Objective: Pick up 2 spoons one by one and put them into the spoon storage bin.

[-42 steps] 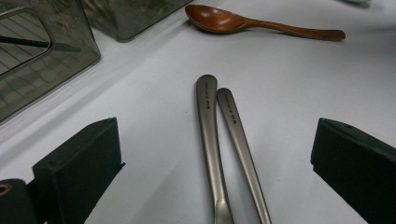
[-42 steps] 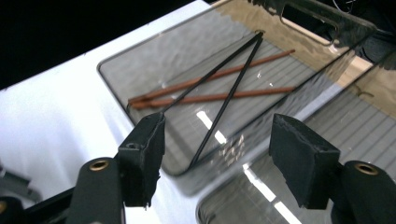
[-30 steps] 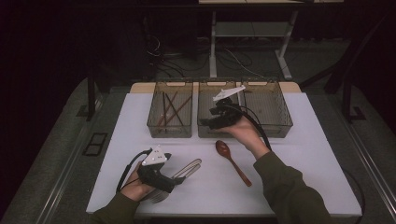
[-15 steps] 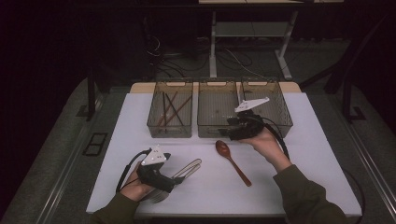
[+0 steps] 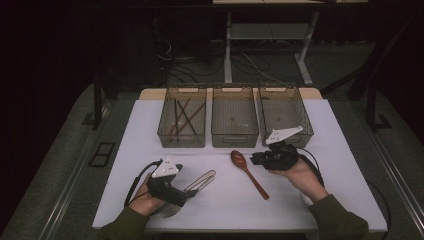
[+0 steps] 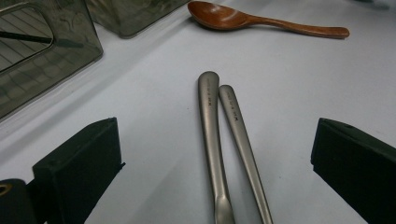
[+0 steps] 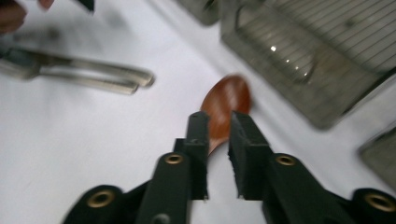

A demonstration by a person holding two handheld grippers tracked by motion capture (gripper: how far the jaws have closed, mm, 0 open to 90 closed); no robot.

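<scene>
As it lies flat: wooden spoon (image 5: 248, 173), bowl toward the bins (image 5: 235, 117), handle toward the person.

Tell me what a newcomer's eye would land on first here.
Probably the wooden spoon, lying mid-table just in front of the three bins; the right gripper has been closing its jaws beside the bowl, not yet gripping it. Next, two metal handles lie side by side between the left gripper's open jaws.
</scene>
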